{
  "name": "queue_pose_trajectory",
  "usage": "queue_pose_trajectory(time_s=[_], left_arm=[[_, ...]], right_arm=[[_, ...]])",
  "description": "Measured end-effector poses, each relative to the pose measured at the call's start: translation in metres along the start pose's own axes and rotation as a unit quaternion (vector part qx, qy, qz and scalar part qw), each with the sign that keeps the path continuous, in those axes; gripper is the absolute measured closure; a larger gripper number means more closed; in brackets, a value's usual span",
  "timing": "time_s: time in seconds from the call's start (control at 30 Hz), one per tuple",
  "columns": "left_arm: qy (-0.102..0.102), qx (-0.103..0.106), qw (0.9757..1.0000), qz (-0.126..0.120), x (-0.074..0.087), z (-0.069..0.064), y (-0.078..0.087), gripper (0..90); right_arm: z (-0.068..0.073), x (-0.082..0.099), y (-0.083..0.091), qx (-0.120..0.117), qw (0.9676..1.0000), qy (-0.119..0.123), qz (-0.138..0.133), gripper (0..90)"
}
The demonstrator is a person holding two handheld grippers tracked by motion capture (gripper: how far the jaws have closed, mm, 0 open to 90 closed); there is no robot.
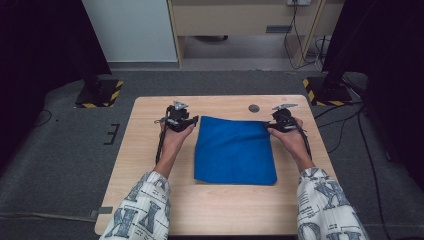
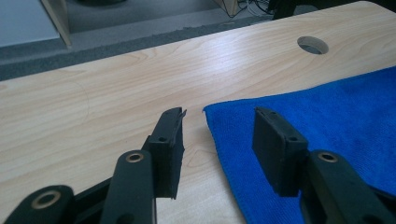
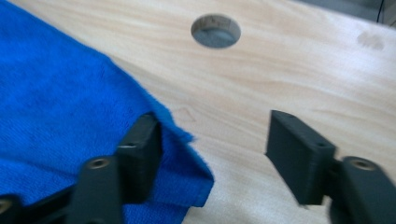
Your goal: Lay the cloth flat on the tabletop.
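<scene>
Both grippers stand with their jaws apart at the far corners of a blue cloth [image 1: 235, 150], which lies flat in a folded rectangle on the middle of the desk [image 1: 150, 150]. Seen from above, the left gripper [image 1: 192, 120] sits just off the cloth's far left corner and the right gripper [image 1: 269, 126] at its far right corner, so the two hands are spread to the cloth's full width, a placing that suits handling both corners at once and keeping the far edge straight. In the left gripper view the left gripper's jaws are parted to a middling gap, one on either side of the cloth's corner [image 2: 210, 114], with bare wood under one and blue pile near the other; neither pad presses the fabric. In the right gripper view the right gripper's jaws stand wide: one rests over the cloth's edge [image 3: 187, 154], where a small flap of the corner curls, while the other is over bare desk, well clear of the fabric. Nothing is gripped by either one, so the cloth rests by its own weight and looks settled, its edges lined up. A round cable hole [image 1: 254, 108] lies in the desk just beyond the far edge, between the two hands, and the cloth stays short of it. Judging by the open jaws at matching corners, the fold seems either just laid down or about to be taken up again.
</scene>
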State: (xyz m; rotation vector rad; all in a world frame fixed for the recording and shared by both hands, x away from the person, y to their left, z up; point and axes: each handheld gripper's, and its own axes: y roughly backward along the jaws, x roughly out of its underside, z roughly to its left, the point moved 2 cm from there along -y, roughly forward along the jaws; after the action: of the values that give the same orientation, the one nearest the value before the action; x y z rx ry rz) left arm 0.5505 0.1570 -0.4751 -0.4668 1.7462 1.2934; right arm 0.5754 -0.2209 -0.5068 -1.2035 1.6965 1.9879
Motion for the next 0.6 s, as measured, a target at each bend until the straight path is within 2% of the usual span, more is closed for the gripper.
queue_pose_trajectory(time_s=[0.2, 0.33, 0.6], left_arm=[[-0.005, 0.001, 1.0000, -0.005, 0.001, -0.006, 0.014, 45.1], [-0.008, 0.000, 0.9999, -0.014, 0.001, -0.008, 0.026, 42.9], [-0.014, 0.005, 0.9997, -0.018, 0.006, -0.013, 0.041, 36.7]], right_arm=[[-0.002, -0.004, 0.015, -0.013, 0.9995, -0.014, -0.025, 21.1], [-0.002, -0.006, 0.023, -0.025, 0.9989, -0.023, -0.032, 16.4], [0.002, -0.009, 0.042, -0.031, 0.9982, -0.016, -0.049, 15.9]])
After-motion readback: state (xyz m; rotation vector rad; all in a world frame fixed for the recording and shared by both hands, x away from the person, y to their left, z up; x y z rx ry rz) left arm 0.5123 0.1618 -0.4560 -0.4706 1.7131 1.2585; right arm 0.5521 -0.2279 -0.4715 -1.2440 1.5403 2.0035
